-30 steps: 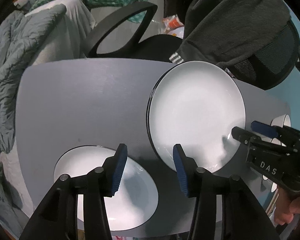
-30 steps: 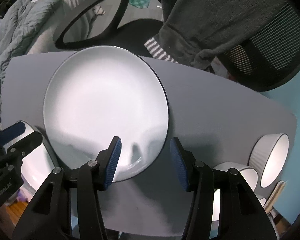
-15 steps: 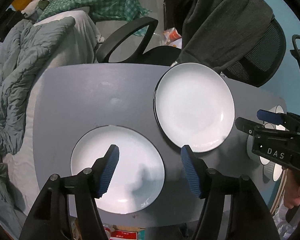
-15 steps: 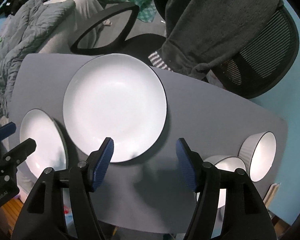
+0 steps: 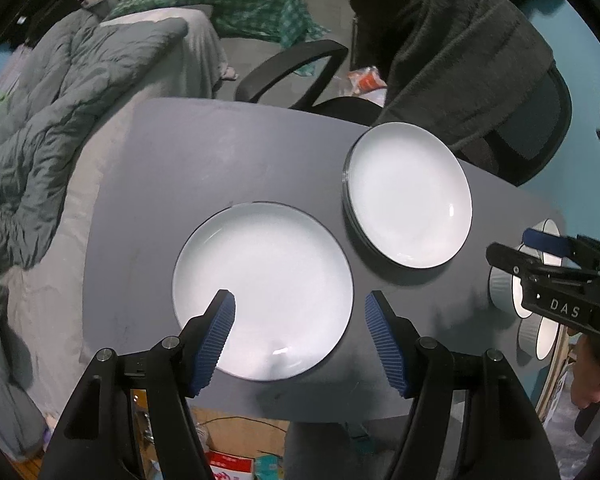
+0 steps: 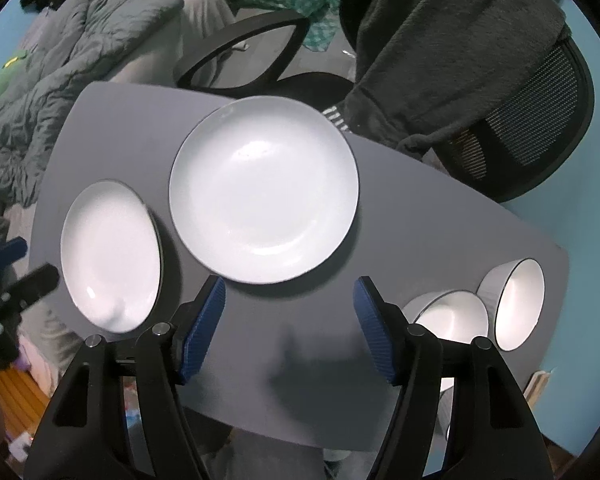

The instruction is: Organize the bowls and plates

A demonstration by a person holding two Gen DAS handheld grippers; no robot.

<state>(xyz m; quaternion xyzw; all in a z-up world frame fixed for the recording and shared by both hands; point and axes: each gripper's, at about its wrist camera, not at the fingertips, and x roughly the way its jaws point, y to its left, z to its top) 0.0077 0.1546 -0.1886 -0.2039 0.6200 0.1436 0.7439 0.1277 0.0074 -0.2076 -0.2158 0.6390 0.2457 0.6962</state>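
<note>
My left claw [image 5: 298,340] risen since before, jaws opening, empty above single plate [image 5: 260,288], right claw [image 6: 288,328] released, plate stack [image 6: 264,188] ahead

Single white plate [image 5: 262,290] with a thin dark rim lies flat and upright near the tabletop's [image 5: 180,168] near edge, left of middle. Empty.

Stack of white plates [image 5: 408,194], same dark rims, sits toward the far edge, right of the single plate, close beside it but apart. Several rims show at its left side; count unclear. Top plate is empty, with a glossy well.

White bowls with dark rims and ribbed grey outsides cluster at the right end of the tabletop: one [image 6: 518,304] nearest the right edge, another [image 6: 450,316] touching or just beside it on the left. Both upright, empty. More bowls lie nearer the front, mostly hidden.
</note>
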